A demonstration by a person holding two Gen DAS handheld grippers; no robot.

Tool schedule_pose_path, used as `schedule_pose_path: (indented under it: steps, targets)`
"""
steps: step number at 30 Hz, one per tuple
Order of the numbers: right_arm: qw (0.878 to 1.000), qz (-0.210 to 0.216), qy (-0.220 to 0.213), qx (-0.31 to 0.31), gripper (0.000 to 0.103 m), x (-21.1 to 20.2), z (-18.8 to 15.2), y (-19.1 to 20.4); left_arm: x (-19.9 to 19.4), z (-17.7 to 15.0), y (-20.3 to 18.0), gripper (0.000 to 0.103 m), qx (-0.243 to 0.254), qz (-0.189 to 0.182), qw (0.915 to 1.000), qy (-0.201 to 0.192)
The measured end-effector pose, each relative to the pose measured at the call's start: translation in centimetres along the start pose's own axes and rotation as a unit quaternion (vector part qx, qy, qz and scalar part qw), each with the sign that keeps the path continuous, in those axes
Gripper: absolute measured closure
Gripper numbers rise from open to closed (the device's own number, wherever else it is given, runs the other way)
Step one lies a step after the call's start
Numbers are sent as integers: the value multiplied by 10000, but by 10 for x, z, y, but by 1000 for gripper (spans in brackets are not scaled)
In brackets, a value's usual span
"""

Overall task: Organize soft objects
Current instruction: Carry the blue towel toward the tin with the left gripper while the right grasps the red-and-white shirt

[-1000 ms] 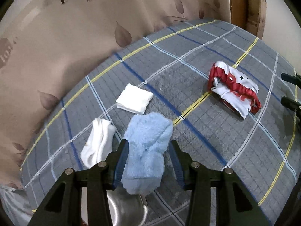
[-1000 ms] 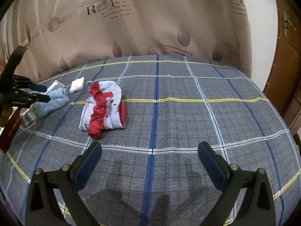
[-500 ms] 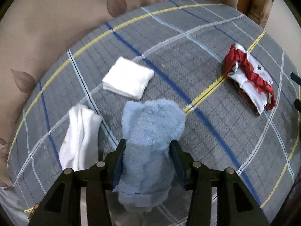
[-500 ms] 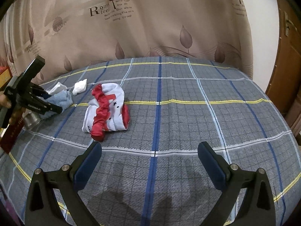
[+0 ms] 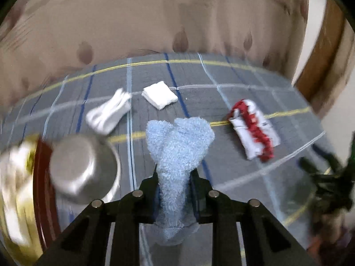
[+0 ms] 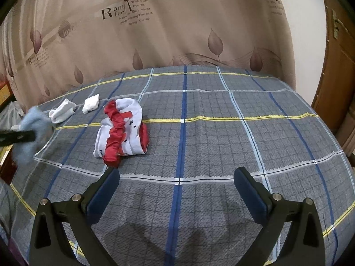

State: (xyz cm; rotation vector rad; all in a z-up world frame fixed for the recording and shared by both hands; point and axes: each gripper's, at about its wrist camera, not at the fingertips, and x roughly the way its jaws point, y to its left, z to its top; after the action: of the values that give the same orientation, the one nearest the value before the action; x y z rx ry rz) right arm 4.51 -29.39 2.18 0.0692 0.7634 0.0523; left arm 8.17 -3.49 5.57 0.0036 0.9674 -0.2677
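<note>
My left gripper (image 5: pixel 174 177) is shut on a fluffy light blue sock (image 5: pixel 179 146) and holds it lifted above the checked cloth; it shows blurred at the far left of the right wrist view (image 6: pixel 31 130). A white sock (image 5: pixel 108 113) and a folded white cloth (image 5: pixel 160 97) lie behind it. A red and white garment (image 5: pixel 253 130) lies crumpled to the right, and in the right wrist view (image 6: pixel 122 130) too. My right gripper (image 6: pixel 176 190) is open and empty over the cloth, short of the garment.
A steel bowl (image 5: pixel 84 168) sits at the left by a dark red and gold box (image 5: pixel 22 199). The grey checked cloth (image 6: pixel 221 133) covers the round table. A beige curtain (image 6: pixel 166 33) hangs behind; a wooden door (image 6: pixel 337 77) stands at the right.
My left gripper closed on the blue sock and lifted it up off the cloth, swinging the view toward the curtain. My right gripper stayed open and nearly still.
</note>
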Motion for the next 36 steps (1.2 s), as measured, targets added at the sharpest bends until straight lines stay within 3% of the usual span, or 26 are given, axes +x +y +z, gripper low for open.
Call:
schedule_pose_path:
  steps: [8, 15, 23, 29, 31, 32, 34, 35, 36]
  targets:
    - [10000, -4, 29, -95, 1, 0, 1, 4, -72, -65, -2, 80, -434, 186, 9985, -271]
    - [9986, 395, 233, -252, 0, 12, 17, 33, -118, -100, 26, 80, -785, 396, 9953, -402]
    - [9961, 155, 708, -501, 0, 66, 54, 65, -156, -124, 56, 80, -1086, 648, 9899, -643]
    - [9934, 110, 1056, -434, 2, 96, 58, 70, -173, -140, 75, 80, -1387, 831, 9842, -720]
    - [9922, 66, 1112, -561, 14, 101, 54, 75, -176, -146, 81, 80, -1495, 887, 9820, -737]
    - [9917, 82, 1125, -622, 32, 101, 52, 78, -177, -149, 85, 80, -1557, 900, 9810, -722]
    - [9916, 124, 1071, -717, 45, 98, 52, 82, -178, -154, 92, 80, -1691, 959, 9785, -693]
    - [9914, 178, 1081, -721, 62, 97, 52, 84, -179, -156, 97, 80, -1752, 964, 9773, -697]
    - [9913, 247, 1087, -706, 71, 95, 53, 86, -180, -158, 100, 80, -1820, 959, 9761, -704]
